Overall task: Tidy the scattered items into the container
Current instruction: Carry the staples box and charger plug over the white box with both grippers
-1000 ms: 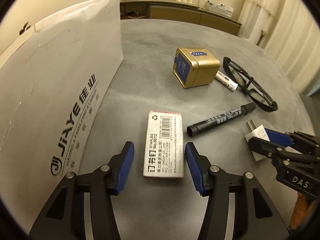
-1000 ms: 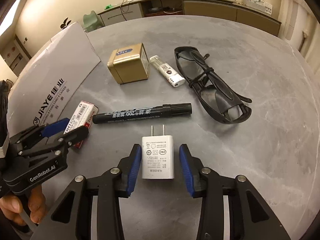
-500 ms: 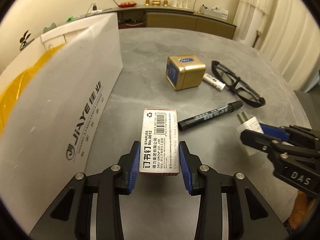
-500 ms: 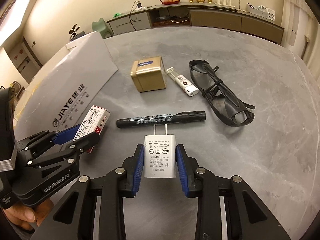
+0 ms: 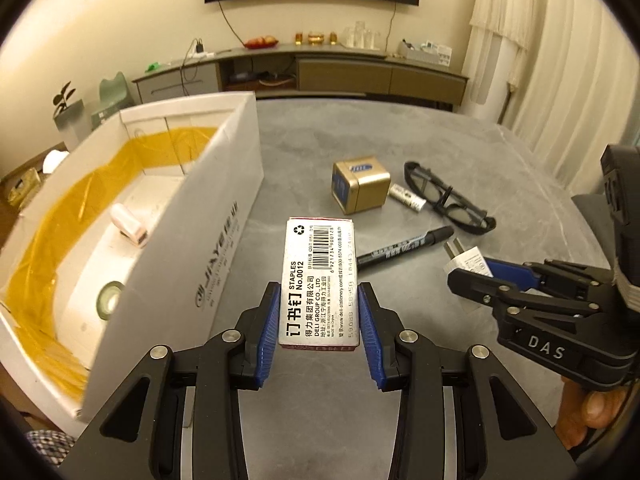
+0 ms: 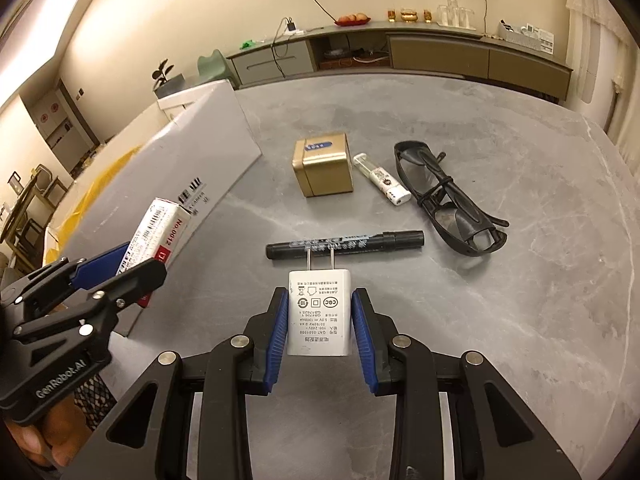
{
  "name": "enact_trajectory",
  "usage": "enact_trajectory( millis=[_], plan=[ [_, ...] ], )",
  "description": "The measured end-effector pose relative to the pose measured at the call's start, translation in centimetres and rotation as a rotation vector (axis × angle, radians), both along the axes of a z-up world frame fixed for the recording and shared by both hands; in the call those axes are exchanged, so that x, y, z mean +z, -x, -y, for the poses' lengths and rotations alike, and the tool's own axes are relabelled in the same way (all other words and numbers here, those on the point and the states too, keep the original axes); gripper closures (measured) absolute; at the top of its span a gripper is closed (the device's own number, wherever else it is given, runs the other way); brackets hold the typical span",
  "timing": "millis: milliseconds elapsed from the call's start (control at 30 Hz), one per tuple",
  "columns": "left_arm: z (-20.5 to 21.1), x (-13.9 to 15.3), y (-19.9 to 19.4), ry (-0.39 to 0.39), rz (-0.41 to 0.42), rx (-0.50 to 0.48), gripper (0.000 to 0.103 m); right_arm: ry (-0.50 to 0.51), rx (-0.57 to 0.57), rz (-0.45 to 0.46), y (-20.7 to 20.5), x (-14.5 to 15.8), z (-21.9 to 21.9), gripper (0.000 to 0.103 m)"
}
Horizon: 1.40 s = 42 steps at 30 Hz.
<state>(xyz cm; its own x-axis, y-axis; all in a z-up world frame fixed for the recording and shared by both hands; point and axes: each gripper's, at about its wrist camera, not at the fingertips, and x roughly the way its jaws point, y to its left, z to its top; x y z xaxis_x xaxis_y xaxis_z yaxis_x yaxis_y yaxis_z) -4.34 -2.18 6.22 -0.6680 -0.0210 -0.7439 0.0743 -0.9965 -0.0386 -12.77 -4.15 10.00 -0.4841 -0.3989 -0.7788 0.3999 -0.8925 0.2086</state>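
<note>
My left gripper [image 5: 319, 312] is shut on a white staples box [image 5: 320, 280] and holds it above the grey table, just right of the white cardboard box [image 5: 224, 216]. The box is open at the top, lined with yellow film, and holds a small white roll [image 5: 129, 224] and a tape ring [image 5: 109, 295]. My right gripper [image 6: 319, 320] is shut on a white plug charger [image 6: 319, 312], prongs pointing away, lifted off the table. In the right wrist view the left gripper [image 6: 120, 268] with the staples box [image 6: 156, 232] shows at the left.
On the table [image 6: 520, 280] lie a black marker [image 6: 344, 245], a gold tin cube [image 6: 323, 169], a white lighter [image 6: 382, 179] and black glasses [image 6: 448, 200]. A long sideboard [image 6: 440, 56] runs along the far wall. A hand [image 5: 588, 416] holds the right gripper.
Both grippers closed on their items and lifted them off the table. The left one rose higher, so the inside of the cardboard box has come into view.
</note>
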Motion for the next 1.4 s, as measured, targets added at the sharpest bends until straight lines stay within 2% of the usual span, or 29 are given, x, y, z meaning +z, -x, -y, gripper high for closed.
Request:
enact_trajectory(
  millis=[367,900,1400],
  plan=[
    [2.4,2.3,-1.4,-0.070,-0.047,0.029,0.064,0.070,0.028,-0.042,-1.8,2.3,1.6,0.070],
    [7.2,3.4,-2.3,-0.166,-0.094,0.091,0.064,0.126,0.044,-0.071,-3.6,5.5,4.4,0.070],
    [11.9,4.4,-3.1,-0.241,-0.149,0.145,0.064,0.118,0.130,-0.120,-4.4,8.8,9.4,0.070]
  ],
)
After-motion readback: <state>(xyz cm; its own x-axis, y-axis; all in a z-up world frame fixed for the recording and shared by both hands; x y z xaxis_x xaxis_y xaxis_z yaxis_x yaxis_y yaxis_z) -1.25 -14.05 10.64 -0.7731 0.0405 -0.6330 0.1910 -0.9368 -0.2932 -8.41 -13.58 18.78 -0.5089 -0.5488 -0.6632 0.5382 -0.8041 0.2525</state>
